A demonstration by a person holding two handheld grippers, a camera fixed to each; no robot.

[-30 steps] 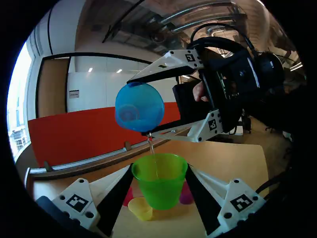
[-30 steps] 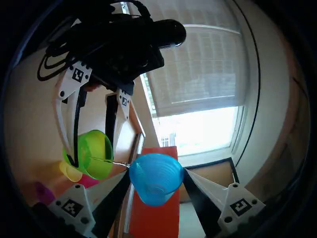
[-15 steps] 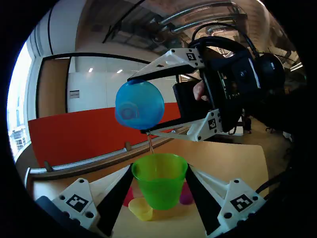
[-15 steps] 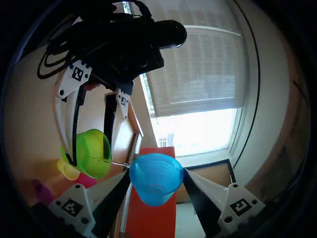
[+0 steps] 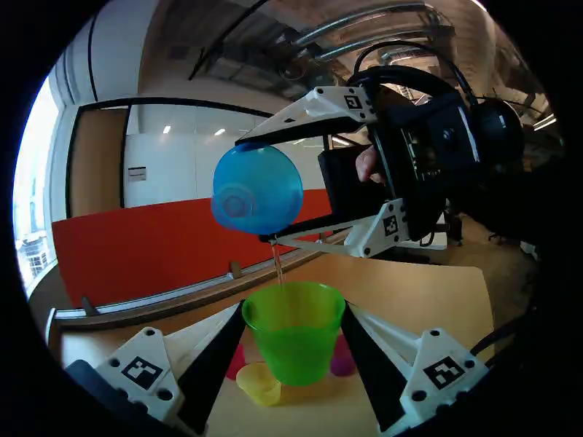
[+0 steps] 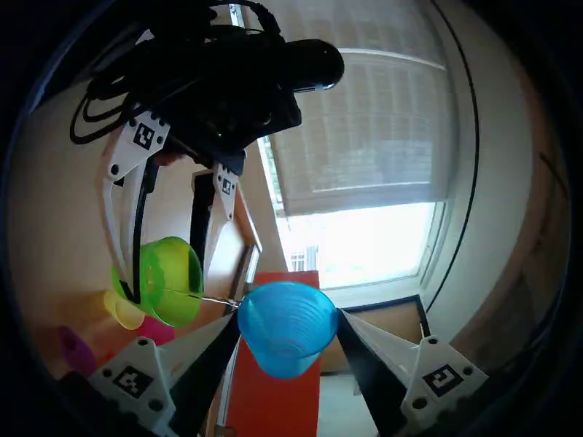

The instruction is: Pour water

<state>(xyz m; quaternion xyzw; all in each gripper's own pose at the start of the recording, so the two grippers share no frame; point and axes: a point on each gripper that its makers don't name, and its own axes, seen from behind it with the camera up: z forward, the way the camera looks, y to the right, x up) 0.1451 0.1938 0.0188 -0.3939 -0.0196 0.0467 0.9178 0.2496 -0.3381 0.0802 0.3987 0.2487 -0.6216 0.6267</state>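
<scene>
Left gripper view is showing the pour underway: right gripper (image 5: 253,191) fingers pinching the tipped blue cup (image 5: 256,195) at eleven o'clock, left gripper (image 5: 293,309) fingers pinching the green cup (image 5: 294,349) at six; next, likely righting the blue cup.

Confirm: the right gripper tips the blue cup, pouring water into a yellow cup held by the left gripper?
No: the left gripper view shows the water landing in a green cup, not yellow. The right gripper does tip the blue cup; the left gripper holds the green one.
</scene>
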